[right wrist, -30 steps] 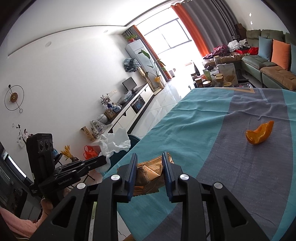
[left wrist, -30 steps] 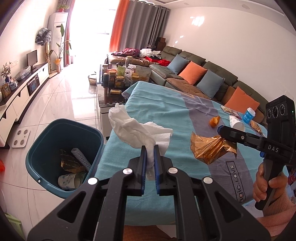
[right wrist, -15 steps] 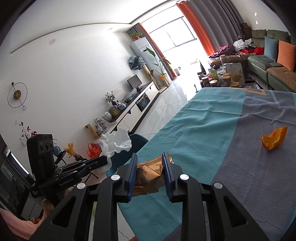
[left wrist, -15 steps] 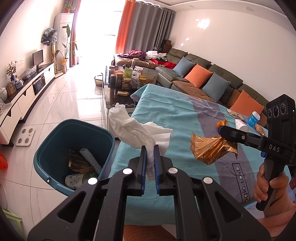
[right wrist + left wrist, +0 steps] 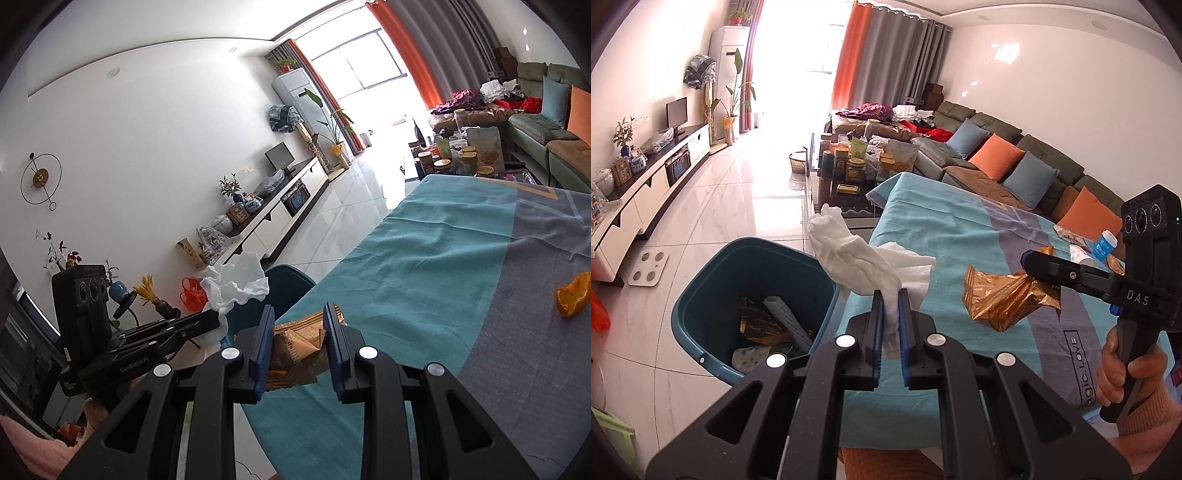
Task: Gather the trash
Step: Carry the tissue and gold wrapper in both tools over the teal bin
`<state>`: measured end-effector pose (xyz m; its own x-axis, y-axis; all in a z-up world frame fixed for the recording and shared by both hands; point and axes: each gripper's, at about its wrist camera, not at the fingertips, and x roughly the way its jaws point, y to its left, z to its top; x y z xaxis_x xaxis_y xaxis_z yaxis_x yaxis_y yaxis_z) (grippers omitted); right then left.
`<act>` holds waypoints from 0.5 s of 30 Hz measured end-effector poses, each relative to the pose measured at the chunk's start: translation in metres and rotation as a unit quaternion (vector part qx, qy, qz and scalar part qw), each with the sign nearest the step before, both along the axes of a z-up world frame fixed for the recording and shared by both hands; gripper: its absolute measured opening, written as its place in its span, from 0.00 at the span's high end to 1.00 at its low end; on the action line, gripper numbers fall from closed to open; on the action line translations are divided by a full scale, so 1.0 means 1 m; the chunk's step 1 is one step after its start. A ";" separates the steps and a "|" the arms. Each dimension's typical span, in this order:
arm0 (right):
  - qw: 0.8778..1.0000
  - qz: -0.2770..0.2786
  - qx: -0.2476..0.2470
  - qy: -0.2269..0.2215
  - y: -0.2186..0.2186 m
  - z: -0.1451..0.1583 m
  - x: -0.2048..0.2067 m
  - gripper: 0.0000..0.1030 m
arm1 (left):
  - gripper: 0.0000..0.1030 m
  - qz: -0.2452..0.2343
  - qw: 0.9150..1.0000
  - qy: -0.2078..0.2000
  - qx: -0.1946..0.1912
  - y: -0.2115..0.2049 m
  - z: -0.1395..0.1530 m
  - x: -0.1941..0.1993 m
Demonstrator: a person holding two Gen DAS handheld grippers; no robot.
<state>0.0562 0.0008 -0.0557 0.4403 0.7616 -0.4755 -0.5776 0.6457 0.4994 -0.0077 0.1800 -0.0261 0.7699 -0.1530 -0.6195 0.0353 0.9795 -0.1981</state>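
Two hand-held grippers are in play, each carrying one piece of trash. The left hand-held gripper [image 5: 890, 295] has its jaws pressed together on a crumpled white tissue [image 5: 864, 258], which billows up above the near edge of the worktop [image 5: 960, 229] beside the bin. The right hand-held gripper [image 5: 299, 314] pinches a crinkled gold wrapper [image 5: 295, 339] between its pads, held just above the worktop's teal cloth. One teal bin [image 5: 701, 291] stands on the floor against the worktop; inside lie several discarded pieces, among them a pale ribbed roll and a gold wrapper, though the heap is too jumbled to count. One orange peel [image 5: 572, 295] rests on the grey stripe. Farther off lie a small blue-labelled bottle [image 5: 1106, 243] and some items partly hidden behind the right tool. The person's right hand [image 5: 1130, 373] is cut off at the frame edge.
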 end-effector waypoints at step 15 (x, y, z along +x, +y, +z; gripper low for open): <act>1.000 0.019 -0.003 0.001 0.024 0.002 0.006 0.76 | 0.92 0.027 1.000 -0.002 0.001 0.020 0.002 -0.005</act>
